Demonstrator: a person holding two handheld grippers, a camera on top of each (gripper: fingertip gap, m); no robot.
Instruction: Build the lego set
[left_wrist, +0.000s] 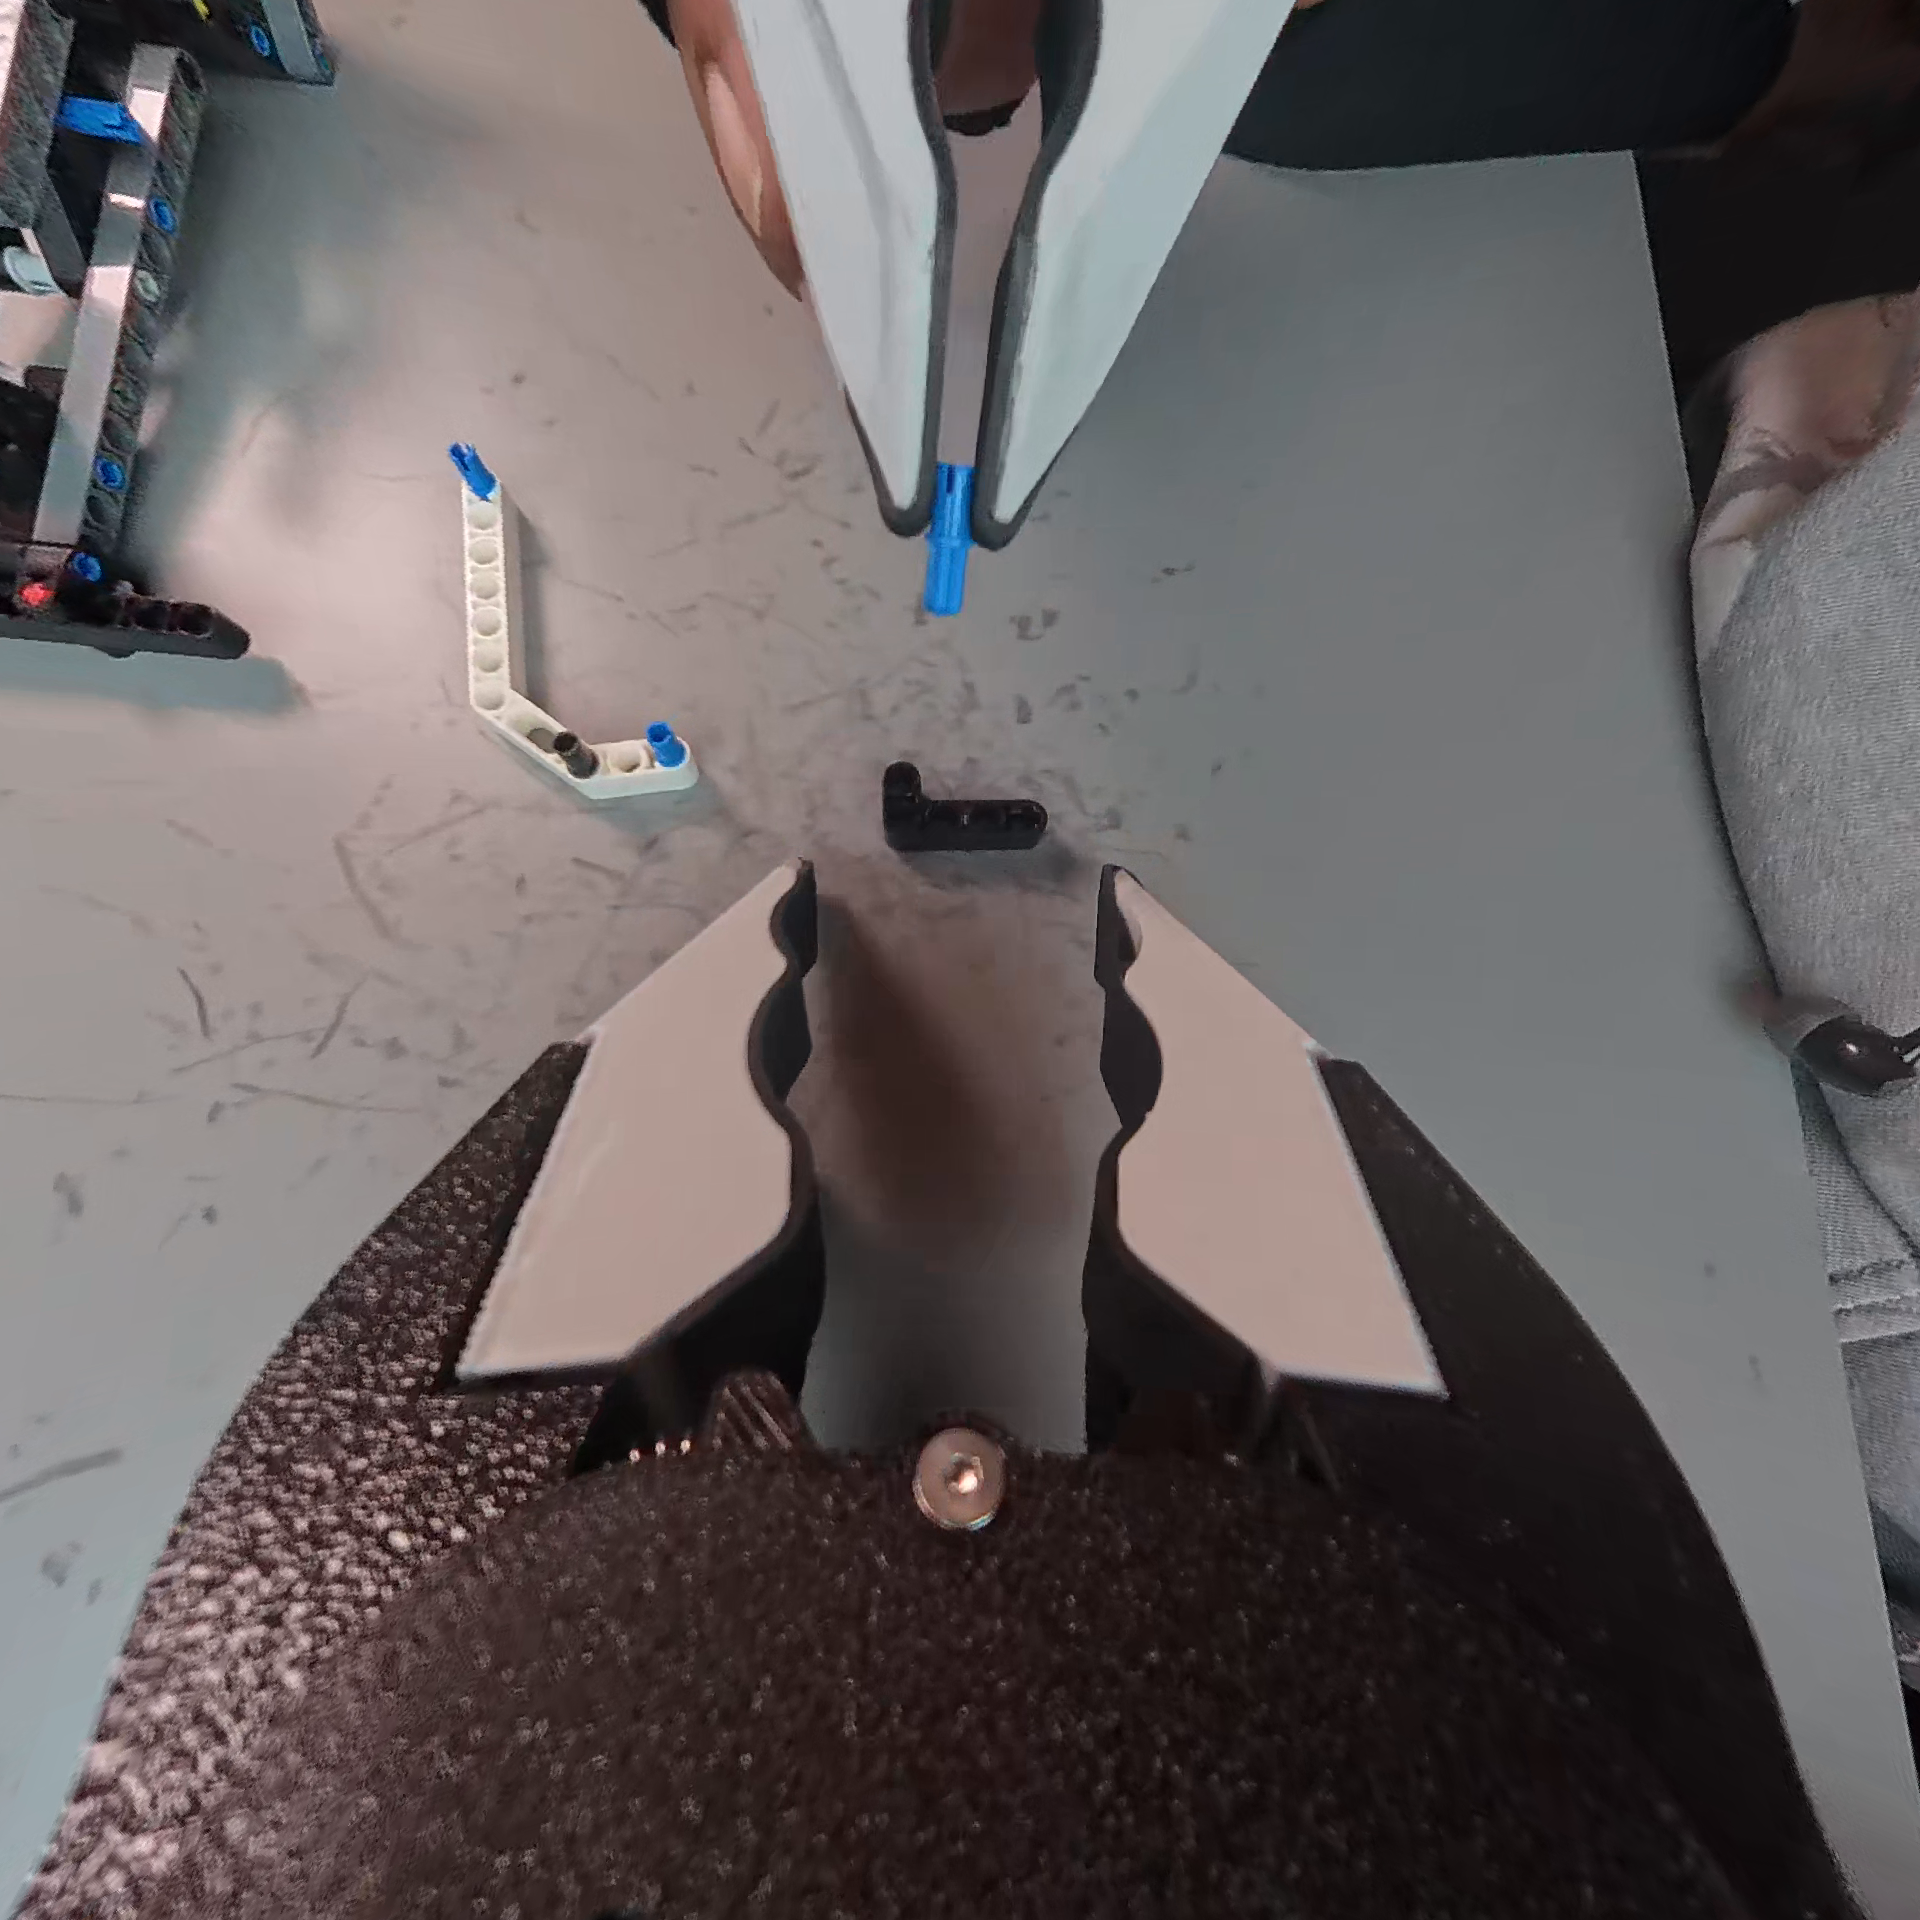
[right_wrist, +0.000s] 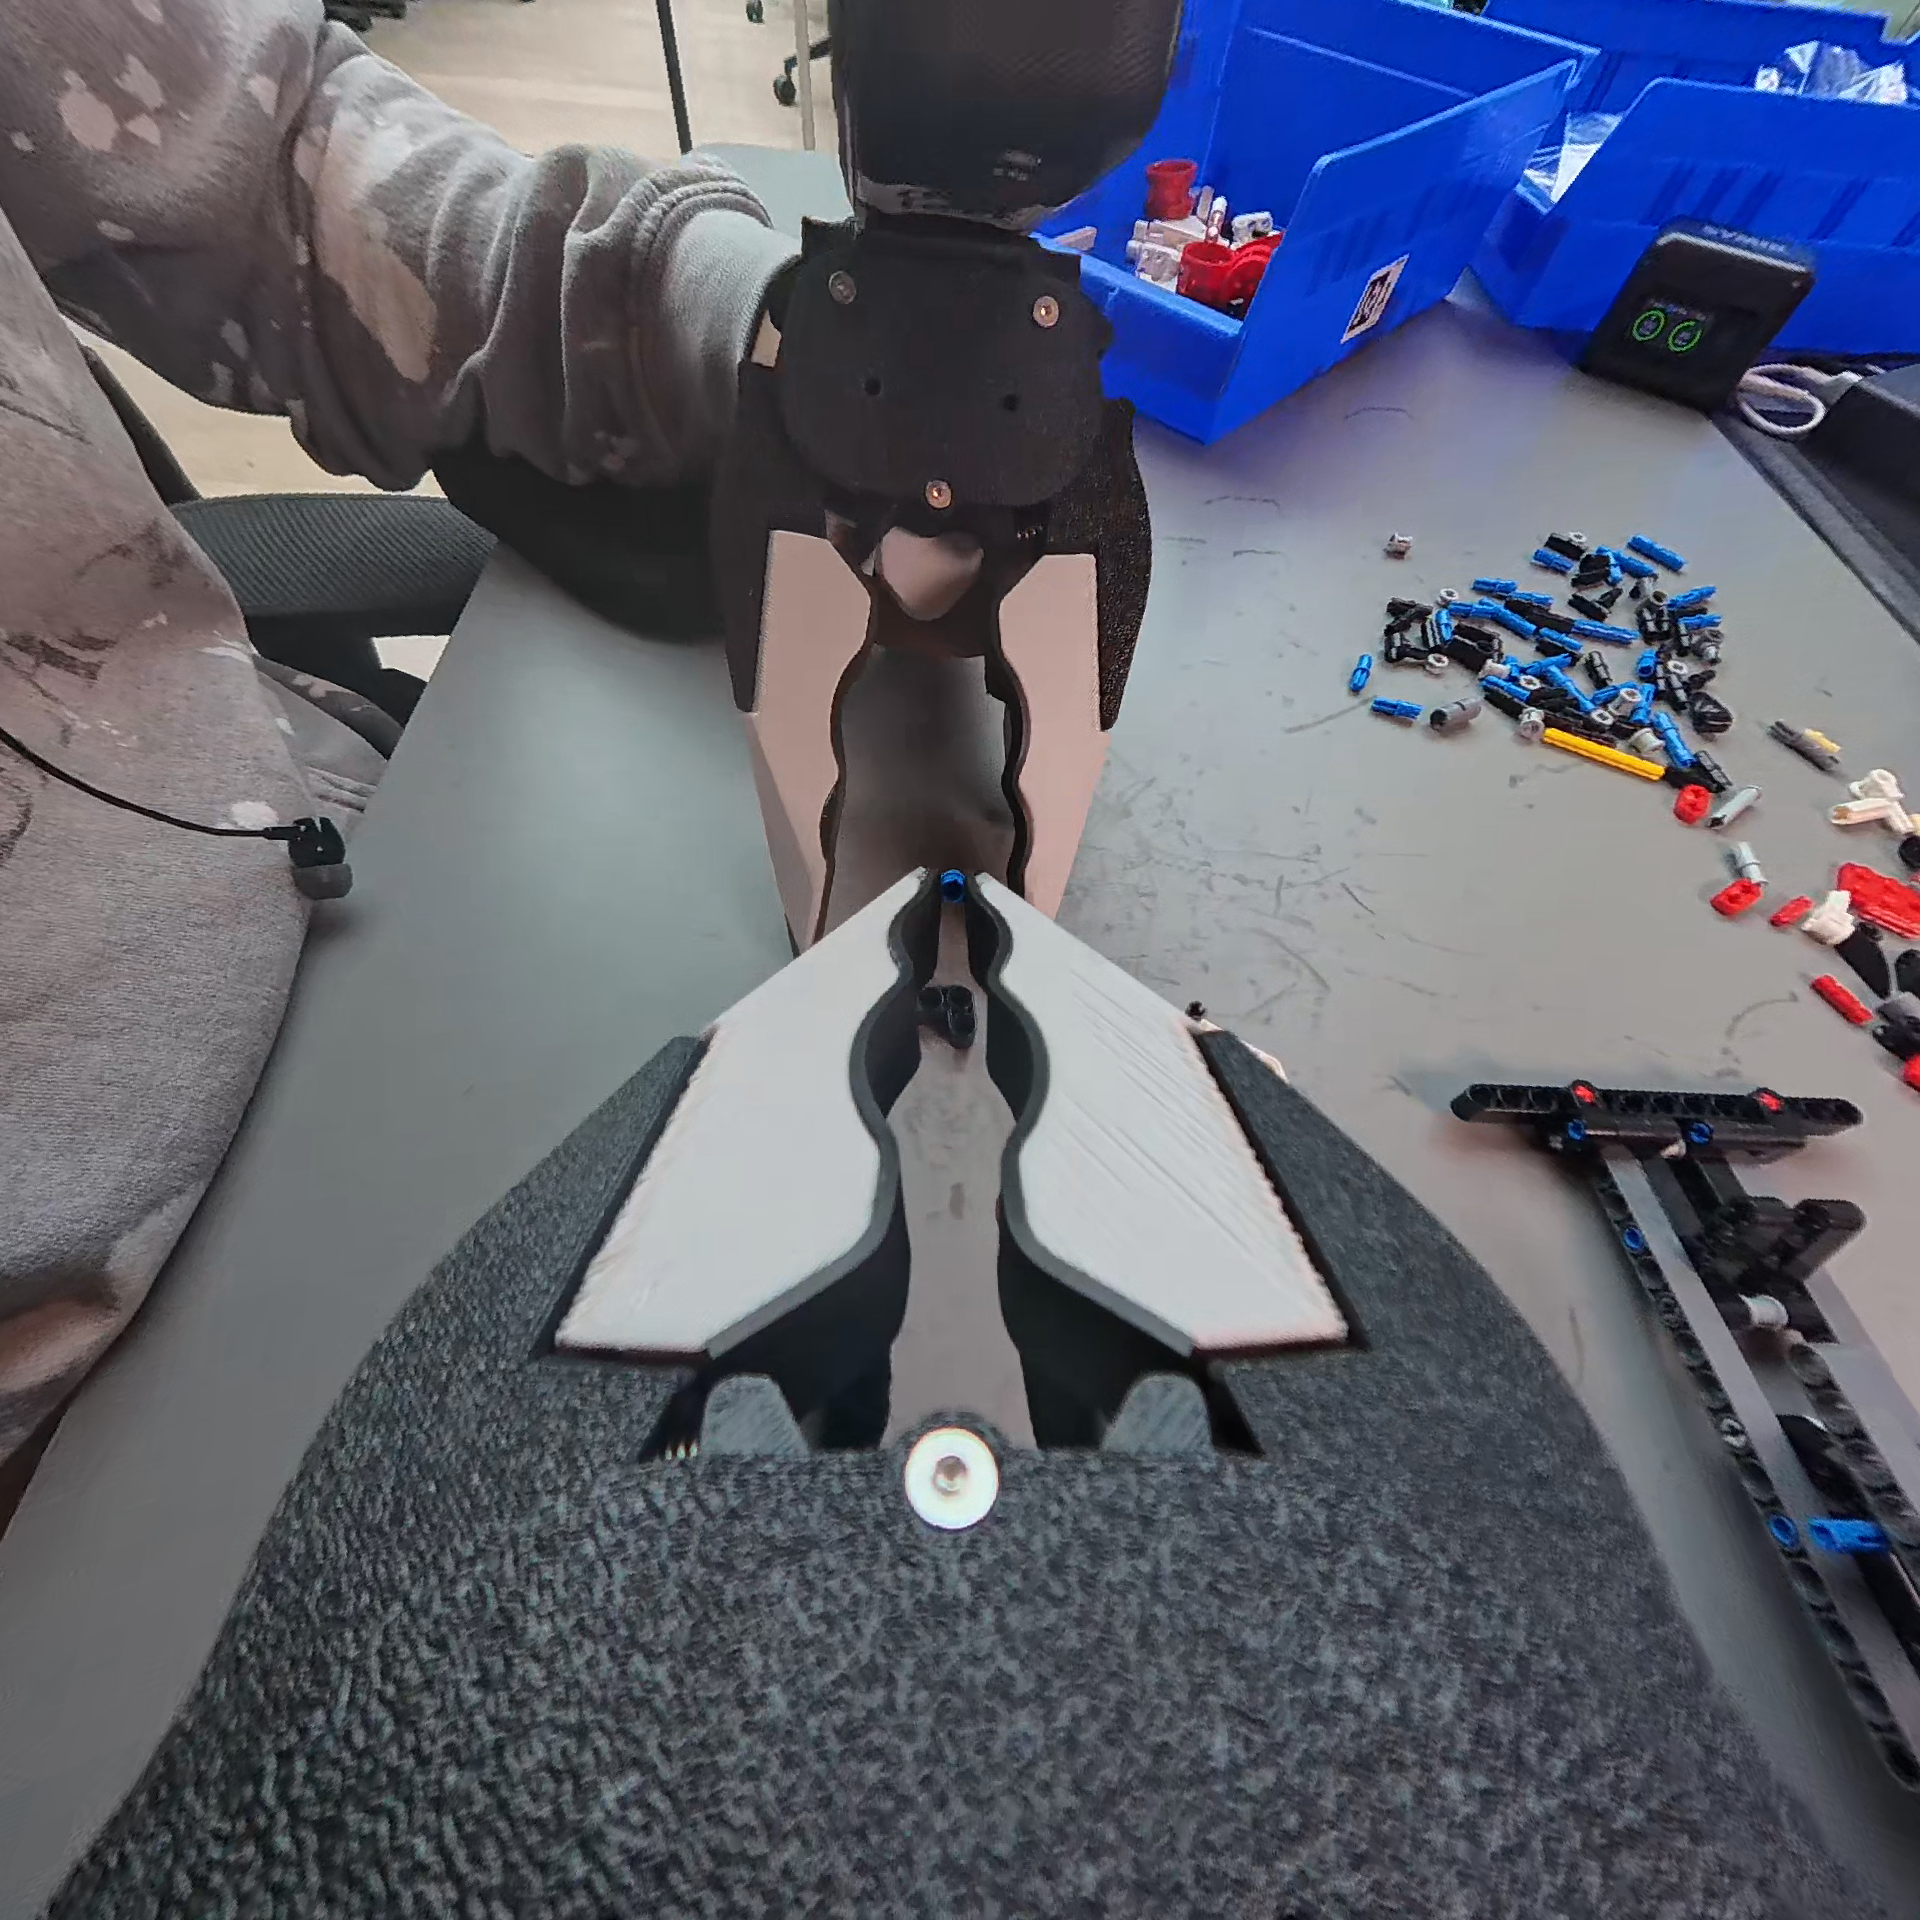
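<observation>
My right gripper (right_wrist: 951, 896) is shut on a short blue pin (right_wrist: 951, 883). In the left wrist view it comes down from the top (left_wrist: 950, 516), with the blue pin (left_wrist: 948, 540) sticking out of its tips towards the table. A small black L-shaped beam (left_wrist: 961, 821) lies flat on the grey table just beyond my left gripper (left_wrist: 958, 878), which is open and empty. The black beam also shows between the right fingers (right_wrist: 948, 1013). The left gripper faces the right one (right_wrist: 920, 862). A white bent beam (left_wrist: 520, 665) with blue pins lies to the left.
A partly built black and grey frame (right_wrist: 1714, 1247) lies right of the right gripper and also shows in the left wrist view (left_wrist: 94, 364). A pile of small blue and black pins (right_wrist: 1558, 665), red and white parts (right_wrist: 1860, 894), blue bins (right_wrist: 1299, 260) and a small black device (right_wrist: 1694, 312) stand behind. A person's sleeve (right_wrist: 364, 260) is at the table edge. The left gripper's tips are roughly 7 cm from the right gripper's.
</observation>
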